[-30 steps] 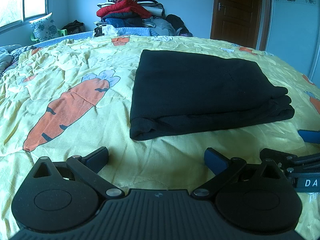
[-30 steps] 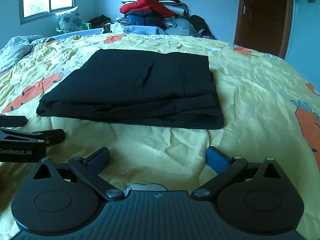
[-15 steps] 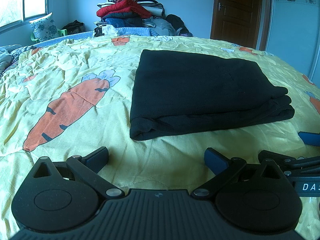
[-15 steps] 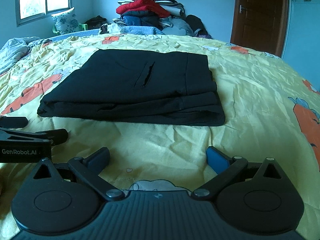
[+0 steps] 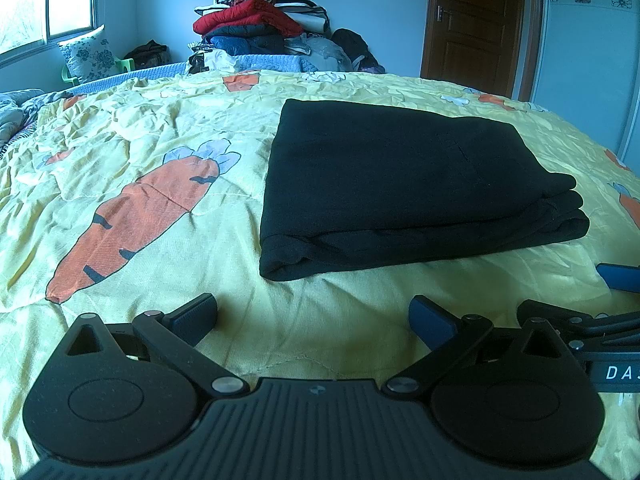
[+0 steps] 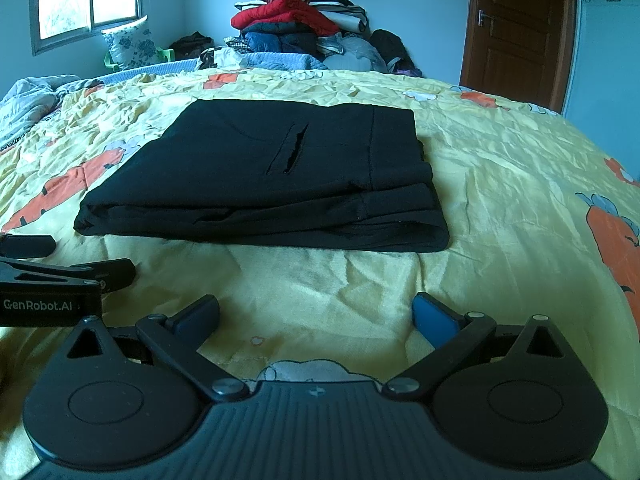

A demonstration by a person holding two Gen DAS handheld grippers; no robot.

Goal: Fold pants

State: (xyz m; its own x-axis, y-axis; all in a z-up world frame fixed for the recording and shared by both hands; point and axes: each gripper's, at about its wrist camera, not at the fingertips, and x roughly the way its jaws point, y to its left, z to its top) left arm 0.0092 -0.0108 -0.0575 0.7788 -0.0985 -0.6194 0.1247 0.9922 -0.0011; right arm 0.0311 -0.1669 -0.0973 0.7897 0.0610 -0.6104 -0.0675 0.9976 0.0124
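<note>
Black pants (image 5: pixel 404 184) lie folded into a flat, layered rectangle near the middle of the bed (image 5: pixel 120 128), on a yellow quilt printed with carrots. Stacked fold edges face the cameras; a slit pocket (image 6: pixel 294 148) shows on the top layer in the right wrist view.

Left gripper (image 5: pixel 314 316): jaws wide apart, empty, low over the quilt just short of the bundle's near-left corner. Right gripper (image 6: pixel 316 316): jaws likewise spread, nothing between them, just short of the near edge. Each tool shows at the margin of the other's view, side by side.

Judgement: folding looks essentially complete; the step in hand is release and retreat, or a last tidy. To do it well, keep both jaws clear of the cloth so no layer snags and lifts. If the near edges need squaring, press down on top, not sideways, since the lower layers stick out a little at the near-right corner.

Orientation: long axis runs left-right across the bed, roughly crosswise to both grippers. The waistband end appears to sit at the right side, though the dark fabric makes this uncertain.
</note>
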